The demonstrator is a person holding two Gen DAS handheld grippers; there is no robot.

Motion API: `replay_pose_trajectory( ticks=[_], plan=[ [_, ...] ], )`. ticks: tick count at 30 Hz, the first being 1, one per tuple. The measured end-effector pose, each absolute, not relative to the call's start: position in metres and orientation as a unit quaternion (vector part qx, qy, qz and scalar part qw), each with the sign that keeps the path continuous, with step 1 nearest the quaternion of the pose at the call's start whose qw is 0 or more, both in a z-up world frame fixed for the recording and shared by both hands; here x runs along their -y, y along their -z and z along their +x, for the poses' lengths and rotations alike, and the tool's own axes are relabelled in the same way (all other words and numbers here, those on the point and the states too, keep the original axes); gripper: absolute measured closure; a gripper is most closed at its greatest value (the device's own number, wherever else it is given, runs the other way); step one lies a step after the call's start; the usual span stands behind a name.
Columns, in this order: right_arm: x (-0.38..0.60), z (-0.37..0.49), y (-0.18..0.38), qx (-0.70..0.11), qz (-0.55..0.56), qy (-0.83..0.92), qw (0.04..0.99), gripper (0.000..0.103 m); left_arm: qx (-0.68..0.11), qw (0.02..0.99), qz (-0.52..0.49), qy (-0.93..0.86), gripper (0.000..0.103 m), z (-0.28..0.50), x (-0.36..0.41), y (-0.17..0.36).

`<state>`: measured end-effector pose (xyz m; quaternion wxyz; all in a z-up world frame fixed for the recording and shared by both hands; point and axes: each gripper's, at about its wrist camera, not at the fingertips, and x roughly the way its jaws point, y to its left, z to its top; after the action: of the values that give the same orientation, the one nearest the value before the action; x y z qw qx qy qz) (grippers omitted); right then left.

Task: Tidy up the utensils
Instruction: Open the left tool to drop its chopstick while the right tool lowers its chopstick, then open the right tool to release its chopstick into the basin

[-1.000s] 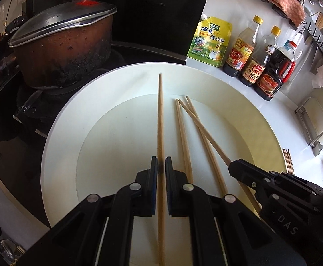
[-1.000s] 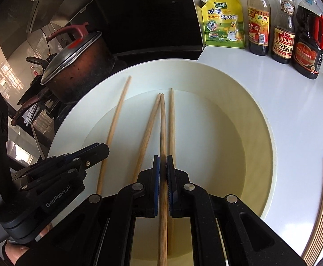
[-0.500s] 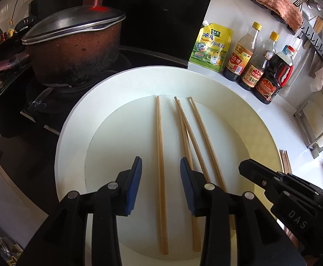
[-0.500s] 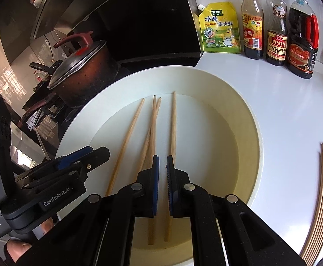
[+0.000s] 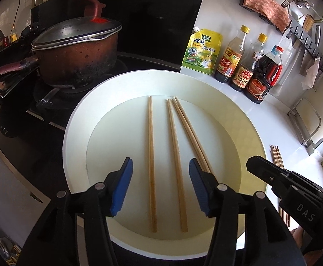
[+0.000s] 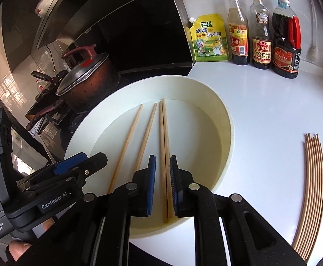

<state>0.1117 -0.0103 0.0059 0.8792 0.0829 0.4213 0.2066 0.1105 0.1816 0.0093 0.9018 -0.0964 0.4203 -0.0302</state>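
Several wooden chopsticks (image 5: 151, 161) lie side by side in a wide white bowl (image 5: 77, 119) on the counter. My left gripper (image 5: 160, 186) is open and empty, raised above the near ends of two chopsticks. My right gripper (image 6: 163, 185) is open a little and empty, above a touching pair of chopsticks (image 6: 164, 155) in the bowl (image 6: 226, 124). The left gripper shows at the lower left of the right wrist view (image 6: 81, 161). The right gripper shows at the lower right of the left wrist view (image 5: 256, 166).
A lidded brown pot (image 5: 77, 51) stands on the stove to the left. A yellow seasoning pouch (image 5: 202, 51) and three sauce bottles (image 5: 245, 66) stand at the back. More chopsticks (image 6: 312, 188) lie on the white counter right of the bowl. A wall rack (image 5: 294, 22) hangs at the right.
Both grippers were shut on a chopstick each; both let go, opened and pulled back and up. The chopsticks now lie loose in the bowl.
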Motion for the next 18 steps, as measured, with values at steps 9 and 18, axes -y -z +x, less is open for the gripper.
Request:
replay_pose_trajectory(
  ticks=[9,18],
  plan=[
    [0.043,0.085,-0.018,-0.398,0.089,-0.179,0.895,0.082,-0.407,0.908,-0.087,0.049,0.046,0.088,-0.158,-0.02],
    [0.091,0.058,-0.024,-0.382,0.095,-0.129,0.91,0.075,-0.398,0.908,-0.08,0.098,0.043,0.076,-0.116,-0.025]
  ],
)
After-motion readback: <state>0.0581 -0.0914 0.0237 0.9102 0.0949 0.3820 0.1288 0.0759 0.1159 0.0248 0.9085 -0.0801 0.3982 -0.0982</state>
